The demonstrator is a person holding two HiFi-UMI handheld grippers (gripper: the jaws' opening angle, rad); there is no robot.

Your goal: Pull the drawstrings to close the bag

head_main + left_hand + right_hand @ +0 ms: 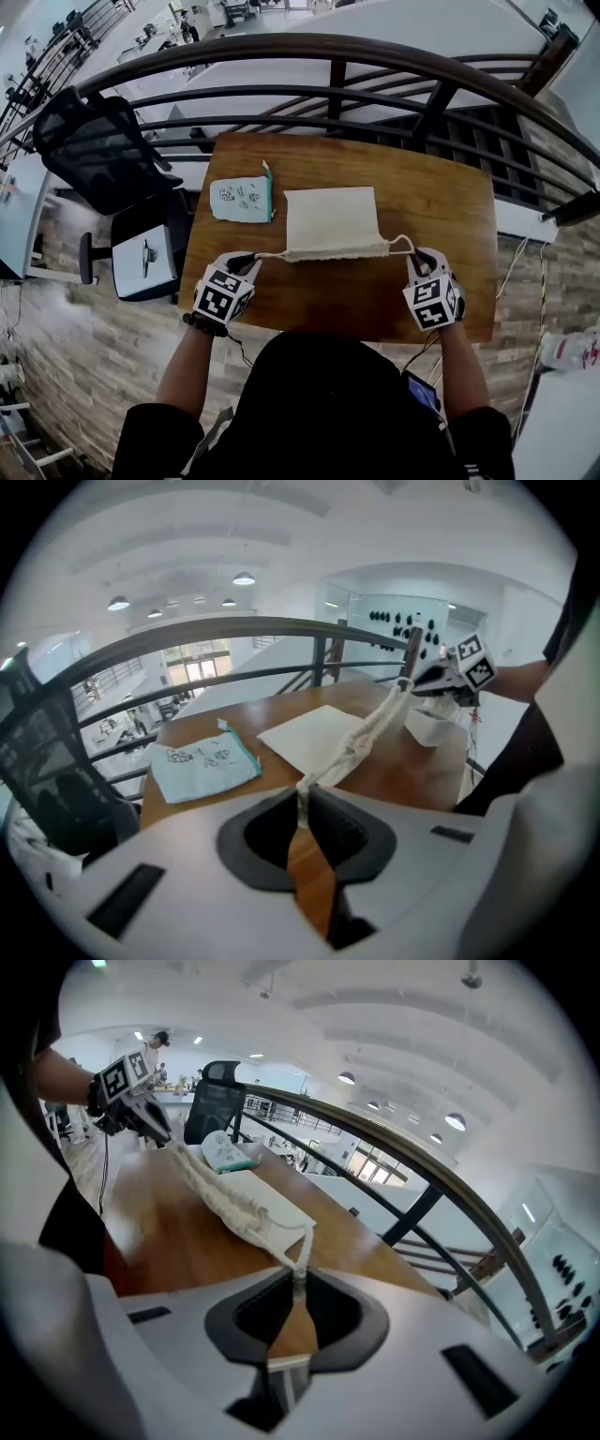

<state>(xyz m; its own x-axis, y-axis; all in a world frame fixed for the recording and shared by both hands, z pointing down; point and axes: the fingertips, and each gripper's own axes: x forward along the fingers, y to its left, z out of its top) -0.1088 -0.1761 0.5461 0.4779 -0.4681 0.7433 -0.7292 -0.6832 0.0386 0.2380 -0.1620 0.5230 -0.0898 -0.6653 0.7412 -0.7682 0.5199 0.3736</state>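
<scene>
While both tools hang over the near half of the wooden table [375, 305], I record my left gripper [250, 261] pressed together on the left drawstring [272, 255] and my right gripper [419, 255] pinching the right drawstring [402, 241]. Both cords run taut from the jaws. The cream bag [330, 217] lies at mid-table between the grippers, its near mouth edge gathered into a puckered band. A pale blue pouch [240, 199] lies just left of the bag, its far edge level with the bag's.
</scene>
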